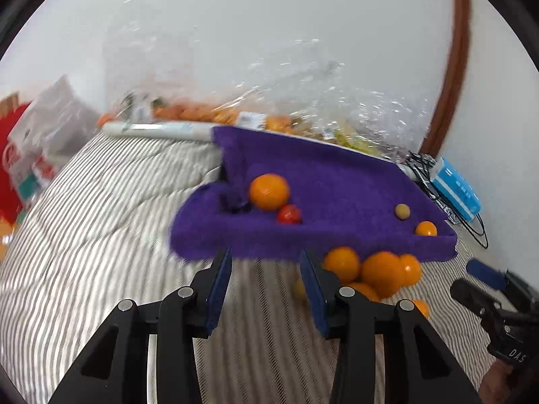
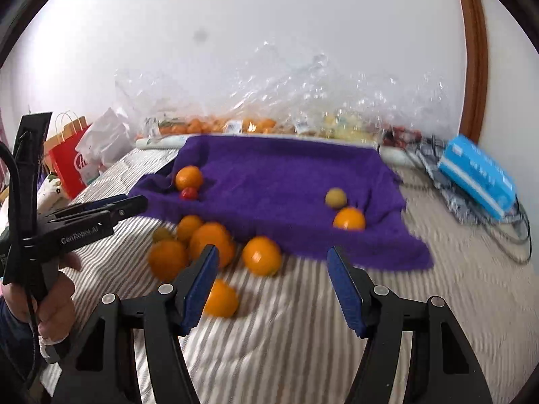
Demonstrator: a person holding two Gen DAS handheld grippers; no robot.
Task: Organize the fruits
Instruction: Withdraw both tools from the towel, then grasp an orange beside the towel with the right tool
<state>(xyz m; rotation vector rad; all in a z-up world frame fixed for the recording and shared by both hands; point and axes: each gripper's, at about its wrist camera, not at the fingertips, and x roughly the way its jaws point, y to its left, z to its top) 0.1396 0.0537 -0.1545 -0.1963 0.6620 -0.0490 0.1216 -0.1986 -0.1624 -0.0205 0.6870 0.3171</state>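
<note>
**Q:** Blue pads (image 2: 202,282) of my right gripper (image 2: 273,282) fill the near foreground. Jaw state?

**Me:** Moderately wide, nothing between them. My left gripper (image 1: 266,282) stands narrower, also empty; its tips sit at the front hem of the purple towel (image 1: 337,181).

**Q:** Where are the fruits?

**Me:** Loose oranges (image 2: 209,242) are clustered on the striped bedding (image 2: 286,336) just in front of the towel, one orange (image 2: 220,298) beside my right gripper's left pad. On the towel: an orange (image 2: 188,177) touching a small red fruit (image 2: 188,193), plus a greenish fruit (image 2: 336,198) near another orange (image 2: 349,219).

**Q:** Risks?

**Me:** Soft bedding, round fruit. Judgement: pressing down could dent the quilt and start the cluster rolling. Both frames are blurred, so my aim is uncertain. A pad could also snag the towel hem and spill what lies on it.
</note>
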